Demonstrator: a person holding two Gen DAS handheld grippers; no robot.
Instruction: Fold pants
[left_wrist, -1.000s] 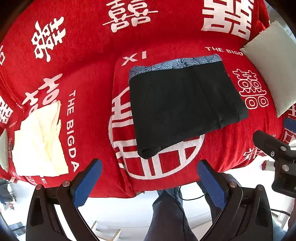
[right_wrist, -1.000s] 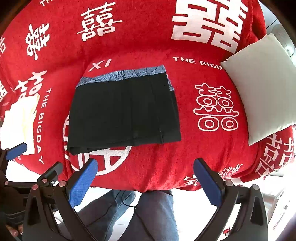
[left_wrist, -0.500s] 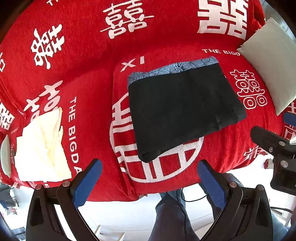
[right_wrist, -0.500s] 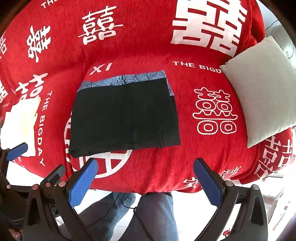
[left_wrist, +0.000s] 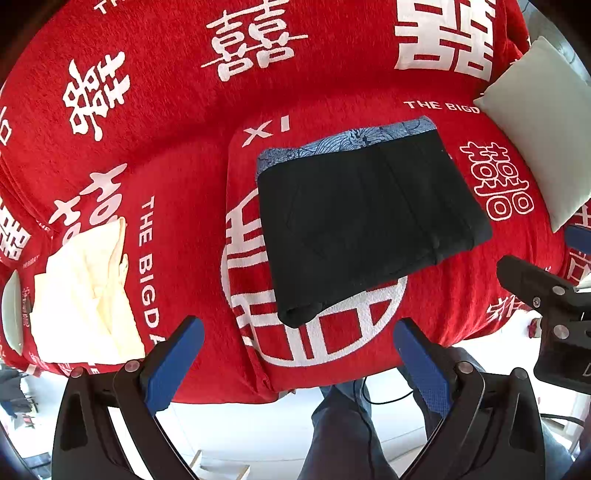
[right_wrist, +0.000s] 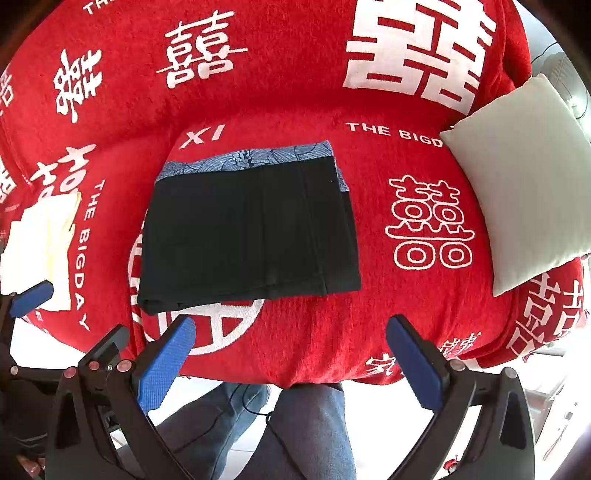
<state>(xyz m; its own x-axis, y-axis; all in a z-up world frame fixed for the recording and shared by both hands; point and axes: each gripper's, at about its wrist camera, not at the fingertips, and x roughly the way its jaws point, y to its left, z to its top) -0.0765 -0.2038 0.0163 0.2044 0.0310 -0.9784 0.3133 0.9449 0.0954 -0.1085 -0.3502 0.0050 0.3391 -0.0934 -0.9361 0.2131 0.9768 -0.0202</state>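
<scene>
The black pants (left_wrist: 369, 225) lie folded into a rectangle on the red sofa cover (left_wrist: 177, 155), a blue patterned band showing along the far edge; how many layers lie beneath cannot be told. Only the right wrist view shows the whole pale cushion (right_wrist: 524, 177); the left view shows more of the cream cloth (left_wrist: 85, 291). The left gripper (left_wrist: 295, 354) and the right gripper (right_wrist: 288, 354) hover over the sofa's front edge, fingers spread wide, holding nothing.

You can read white print on the red cover (right_wrist: 295, 110): "XI" just behind the folded pants (right_wrist: 251, 229), "THE BIGDAY" running down their left side, "THE BIGD…" cut off by the cushion (right_wrist: 524, 177), and repeated double-happiness characters.
</scene>
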